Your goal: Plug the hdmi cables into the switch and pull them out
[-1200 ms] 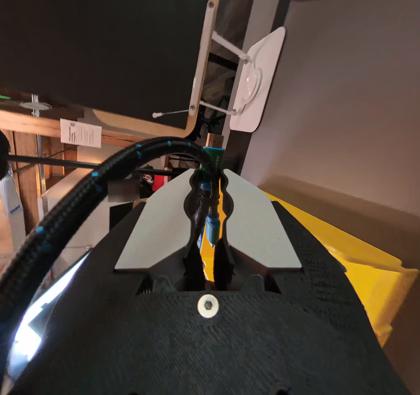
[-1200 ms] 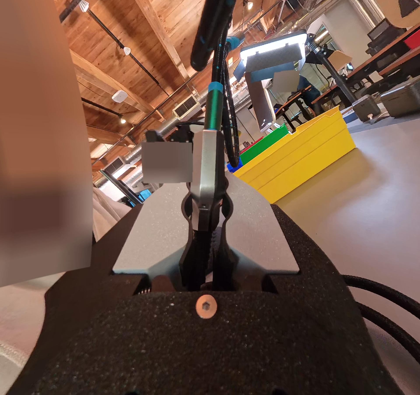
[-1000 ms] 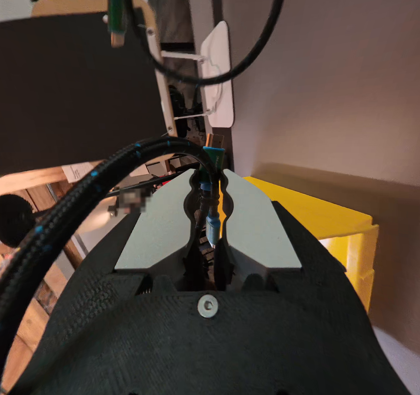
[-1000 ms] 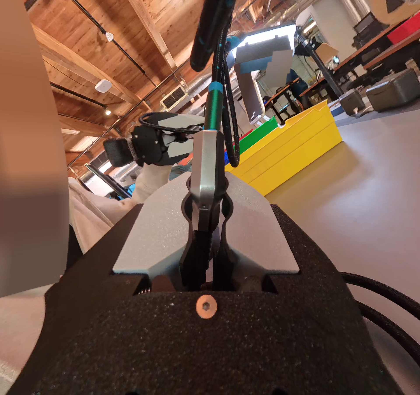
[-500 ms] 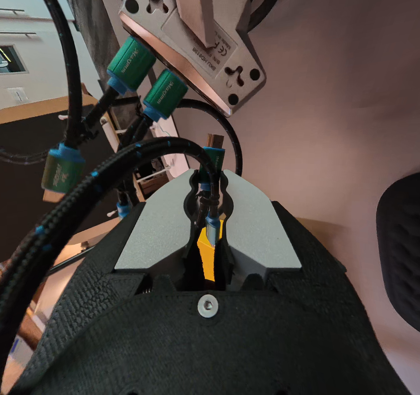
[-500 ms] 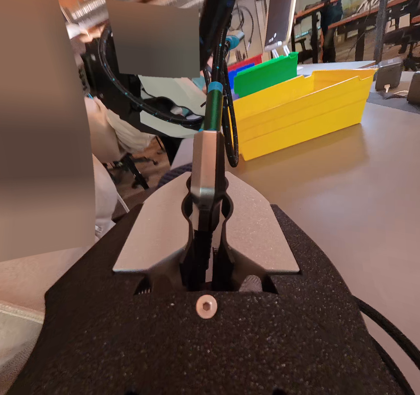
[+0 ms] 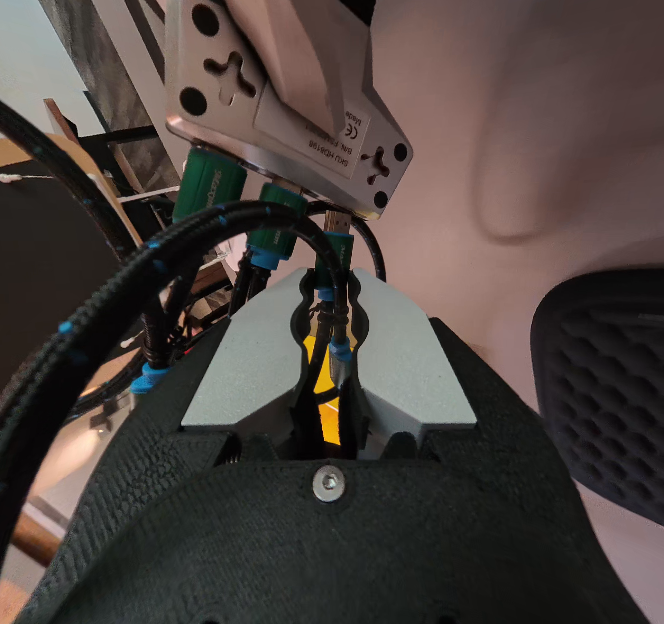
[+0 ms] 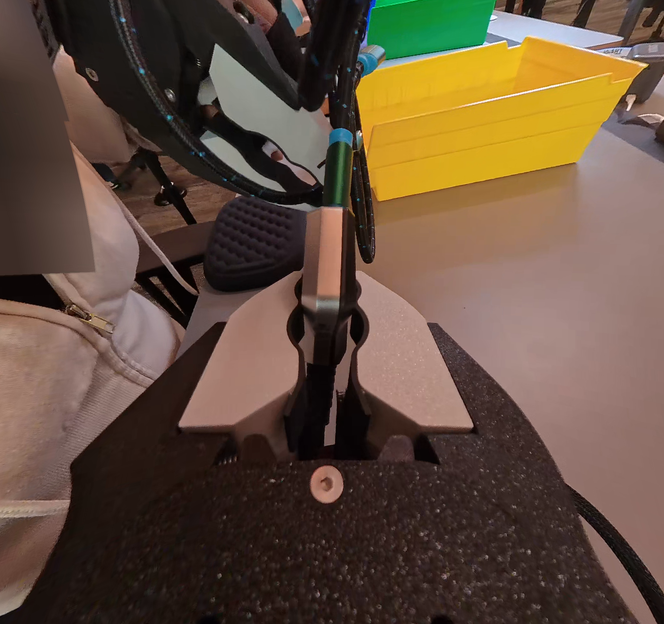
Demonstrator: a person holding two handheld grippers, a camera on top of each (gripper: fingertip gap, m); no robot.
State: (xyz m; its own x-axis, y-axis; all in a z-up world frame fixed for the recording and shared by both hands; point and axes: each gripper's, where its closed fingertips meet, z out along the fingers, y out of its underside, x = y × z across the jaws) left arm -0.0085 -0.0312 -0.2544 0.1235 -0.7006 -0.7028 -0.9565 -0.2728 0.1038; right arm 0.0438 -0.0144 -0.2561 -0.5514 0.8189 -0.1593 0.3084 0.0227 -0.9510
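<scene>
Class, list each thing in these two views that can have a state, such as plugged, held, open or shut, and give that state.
Left tool: shut on green HDMI plug, metal tip at the port edge.
Right tool: shut on silver metal switch box.
Two other green plugs: seated in the switch.
Yellow plastic bin: open-topped; visible part looks empty.

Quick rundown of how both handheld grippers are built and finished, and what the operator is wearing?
Both match: the left gripper and right gripper each have a textured black printed body with one silver hex screw at centre, and two light grey matte angular jaws with scalloped inner edges. The left gripper's black underside with small screws also shows in the right wrist view. The person wears a light beige zip-up hoodie with a drawstring.
</scene>
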